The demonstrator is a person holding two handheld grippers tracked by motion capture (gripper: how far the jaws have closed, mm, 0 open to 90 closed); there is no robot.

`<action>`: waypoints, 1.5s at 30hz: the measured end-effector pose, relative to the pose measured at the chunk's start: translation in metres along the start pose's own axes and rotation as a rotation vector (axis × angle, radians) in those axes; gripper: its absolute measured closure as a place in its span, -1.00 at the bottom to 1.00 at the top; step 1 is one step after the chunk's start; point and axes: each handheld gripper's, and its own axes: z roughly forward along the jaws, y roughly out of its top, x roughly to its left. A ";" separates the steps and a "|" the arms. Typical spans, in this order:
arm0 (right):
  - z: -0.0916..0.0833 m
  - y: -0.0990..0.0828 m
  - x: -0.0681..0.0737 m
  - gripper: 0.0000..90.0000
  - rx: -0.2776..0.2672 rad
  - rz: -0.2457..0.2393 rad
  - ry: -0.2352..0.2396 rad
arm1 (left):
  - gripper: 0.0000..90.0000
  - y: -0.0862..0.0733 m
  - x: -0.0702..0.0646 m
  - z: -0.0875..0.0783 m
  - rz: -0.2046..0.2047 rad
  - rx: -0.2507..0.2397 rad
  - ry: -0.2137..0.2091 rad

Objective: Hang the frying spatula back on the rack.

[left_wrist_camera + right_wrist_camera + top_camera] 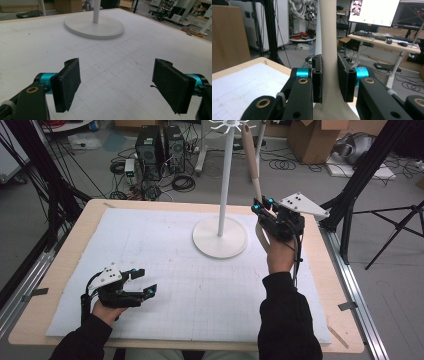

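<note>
A long beige shoehorn [251, 155] stands nearly upright at the table's back right, its upper end close to the hooked top of a white stand [223, 180]. My right gripper [263, 202] is shut on its lower part. In the right gripper view both pads [317, 80] press the beige shaft [327, 30], which widens below the jaws. The stand's round base [220, 240] rests on the mat just left of that hand. My left gripper [142, 281] hovers low at the front left, open with nothing between its pads [68, 82]; the stand's base [95, 27] lies ahead of it.
A white gridded mat [165, 270] covers the wooden table [60, 270]. Black frame posts [367, 165] rise at both sides. Computer towers [160, 150], cables and cardboard boxes [312, 140] sit on the floor behind. A tripod [400, 220] stands at the right.
</note>
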 end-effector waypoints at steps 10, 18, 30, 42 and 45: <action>0.002 -0.004 -0.003 0.68 0.011 0.020 0.005 | -0.49 0.000 0.000 -0.001 0.003 -0.002 0.000; 0.000 -0.003 -0.006 0.68 -0.005 0.025 0.000 | -0.49 0.000 0.001 -0.001 -0.001 -0.003 0.000; 0.004 -0.008 -0.015 0.68 0.027 0.066 0.037 | -0.49 0.000 0.001 -0.001 -0.002 -0.001 -0.002; 0.021 -0.014 -0.015 0.68 0.049 0.072 0.069 | -0.48 0.000 0.002 -0.002 -0.004 0.002 0.000; 0.026 -0.016 -0.013 0.68 0.061 0.066 0.066 | -0.48 0.000 0.002 -0.002 -0.007 0.000 0.001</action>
